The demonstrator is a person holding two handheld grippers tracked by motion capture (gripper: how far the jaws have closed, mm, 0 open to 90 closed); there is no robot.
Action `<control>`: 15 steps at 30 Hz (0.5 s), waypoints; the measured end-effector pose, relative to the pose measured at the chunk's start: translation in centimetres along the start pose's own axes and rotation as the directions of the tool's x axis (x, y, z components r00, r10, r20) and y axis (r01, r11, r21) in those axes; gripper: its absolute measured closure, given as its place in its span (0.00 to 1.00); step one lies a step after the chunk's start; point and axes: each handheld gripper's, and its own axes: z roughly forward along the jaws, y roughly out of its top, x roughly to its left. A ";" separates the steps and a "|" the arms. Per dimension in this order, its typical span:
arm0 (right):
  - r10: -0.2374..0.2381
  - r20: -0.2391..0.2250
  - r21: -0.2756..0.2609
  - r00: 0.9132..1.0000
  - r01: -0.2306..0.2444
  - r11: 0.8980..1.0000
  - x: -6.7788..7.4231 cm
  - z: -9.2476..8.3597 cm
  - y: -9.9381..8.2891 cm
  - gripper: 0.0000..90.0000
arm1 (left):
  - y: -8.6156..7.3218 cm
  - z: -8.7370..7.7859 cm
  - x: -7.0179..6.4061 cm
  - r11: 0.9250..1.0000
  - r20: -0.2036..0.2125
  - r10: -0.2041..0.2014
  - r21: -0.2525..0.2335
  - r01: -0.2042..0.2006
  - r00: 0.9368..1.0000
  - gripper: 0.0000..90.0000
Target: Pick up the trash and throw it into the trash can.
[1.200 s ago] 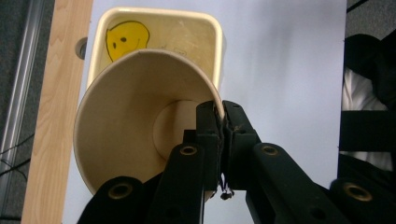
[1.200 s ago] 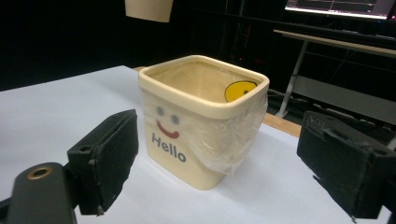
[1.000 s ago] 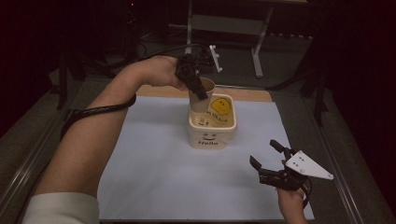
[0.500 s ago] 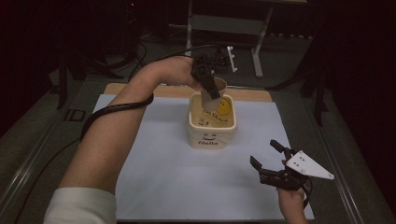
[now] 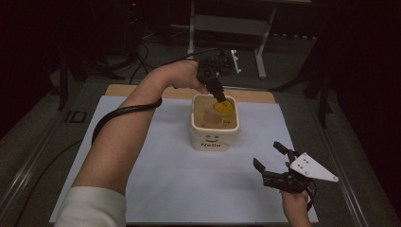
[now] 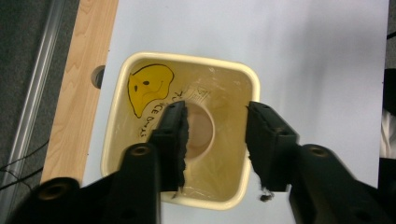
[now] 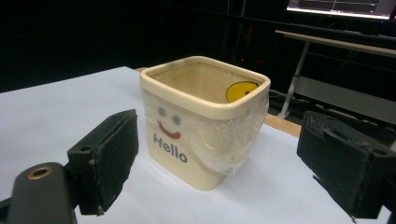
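Observation:
A cream square tub [image 5: 215, 137] marked "Hello" with a smiling face stands mid-table, clear film around its walls [image 7: 205, 140]. A yellow smiley [image 6: 149, 86] shows on its inner wall, and a round beige disc [image 6: 201, 130] lies on its bottom. My left gripper [image 5: 218, 98] hangs over the tub's far rim, pointing down into it [image 6: 215, 109]. Its jaws have just been opening; nothing is between them, and the disc lies well below them. My right gripper [image 5: 268, 155] rests open near the front right of the sheet, facing the tub [image 7: 219, 121] from a distance.
A white sheet [image 5: 165, 179] covers the table, with a wooden strip [image 5: 142, 91] along its far edge. Metal rails [image 5: 28, 161] run down both sides. The left gripper's black cable [image 5: 118, 113] loops over the forearm. A grey stand [image 5: 227, 23] is behind the table.
The left hand has shifted right, from the tub's far left corner to its far right side. Its jaws, shut before, now stand apart. The right gripper has kept still.

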 end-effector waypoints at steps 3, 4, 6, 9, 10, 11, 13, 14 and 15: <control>0.000 -0.001 0.002 1.000 0.000 1.000 0.0 0.0 0.0 0.14 | -0.3 -0.4 -0.2 1.000 -0.010 0.004 -0.021 -0.004 1.000 0.62; 0.001 -0.002 0.002 1.000 -0.001 1.000 0.0 0.0 0.0 0.14 | -0.5 -0.6 -0.3 1.000 -0.023 -0.001 -0.025 0.000 1.000 0.61; 0.001 -0.002 0.003 1.000 -0.001 1.000 0.1 0.1 0.0 0.14 | -0.9 -1.0 -0.5 0.999 -0.030 -0.007 -0.033 0.006 1.000 0.59; -0.003 -0.002 0.001 1.000 0.003 1.000 0.1 0.1 0.0 0.14 | -1.6 -1.5 -0.8 0.999 -0.035 -0.012 -0.040 0.011 0.999 0.57; -0.002 -0.001 0.002 1.000 0.002 1.000 0.1 0.1 0.0 0.14 | -1.9 -1.7 -0.8 0.999 -0.034 -0.013 -0.045 0.011 0.999 0.56; 0.001 -0.002 0.001 1.000 -0.001 1.000 0.2 0.1 0.0 0.14 | -2.1 -1.9 -0.9 0.999 -0.036 -0.014 -0.051 0.012 0.999 0.56; -0.003 -0.004 0.006 1.000 0.003 1.000 0.2 0.1 0.0 0.14 | -2.7 -2.1 -1.2 0.998 -0.033 -0.008 -0.064 0.006 0.999 0.52; -0.002 -0.004 0.008 1.000 0.002 1.000 0.2 0.1 0.0 0.14 | -2.9 -2.3 -1.3 0.998 -0.034 -0.014 -0.068 0.012 0.999 0.51; -0.002 -0.004 0.008 1.000 0.002 1.000 0.2 0.2 0.0 0.14 | -3.2 -2.4 -1.3 0.997 -0.035 -0.020 -0.072 0.017 0.999 0.51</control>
